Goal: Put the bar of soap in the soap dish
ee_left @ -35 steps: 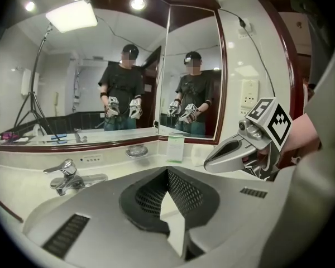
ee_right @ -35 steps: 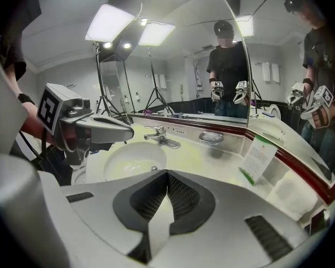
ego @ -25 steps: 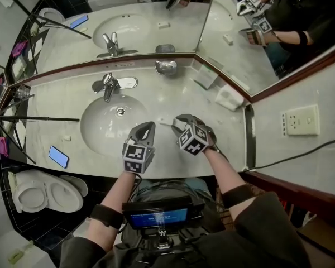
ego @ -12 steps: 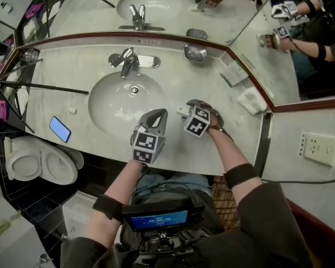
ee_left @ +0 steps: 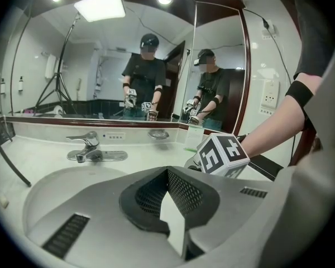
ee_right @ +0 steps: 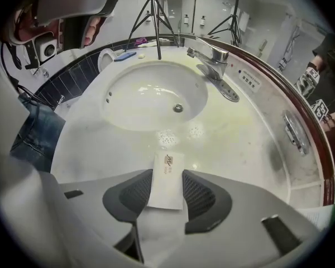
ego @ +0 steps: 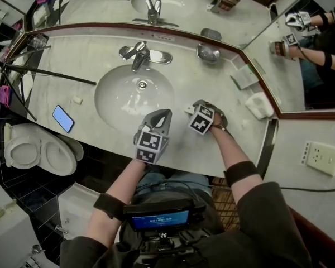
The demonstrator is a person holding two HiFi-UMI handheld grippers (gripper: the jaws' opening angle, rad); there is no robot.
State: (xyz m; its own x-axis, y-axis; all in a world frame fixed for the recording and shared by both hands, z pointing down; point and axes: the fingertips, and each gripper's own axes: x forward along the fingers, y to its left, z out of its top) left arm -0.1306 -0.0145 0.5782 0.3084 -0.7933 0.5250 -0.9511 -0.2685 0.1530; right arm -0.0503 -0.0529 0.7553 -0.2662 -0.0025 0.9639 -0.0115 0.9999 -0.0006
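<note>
Closing on the bar of soap (ee_right: 167, 163) is the step in hand, so the task looks to be at its very start. The wrapped white bar lies flat on the countertop (ego: 89, 60), just right of the basin (ego: 103, 102) and near the front edge. The right gripper (ee_right: 167, 175) points steeply down over it. Its jaws have just been closing, with the bar between them, and the 2 pads now appear to meet its long sides. The bar is not yet lifted.

The left gripper (ego: 161, 116) hovers just beside, over the basin's rim, jaws pressed together on nothing.

The metal soap dish (ego: 201, 50) stands empty at the back of the counter, against the mirror's base and right of the faucet (ego: 137, 54), well apart from the bar. Lifting, carrying across the counter and setting down are all left to do, by my judgement.

The counter is pale marble with 1 oval sink, angling into a corner backed by 2 mirror panels with a dark red border. A blue phone (ego: 62, 118) lies at its left and a folded white cloth (ego: 259, 105) sits in the right corner. Black tripod legs (ego: 44, 74) cross the left side. A toilet (ego: 36, 152) stands below on dark tiles, and a wall socket (ego: 324, 158) is at the right.
</note>
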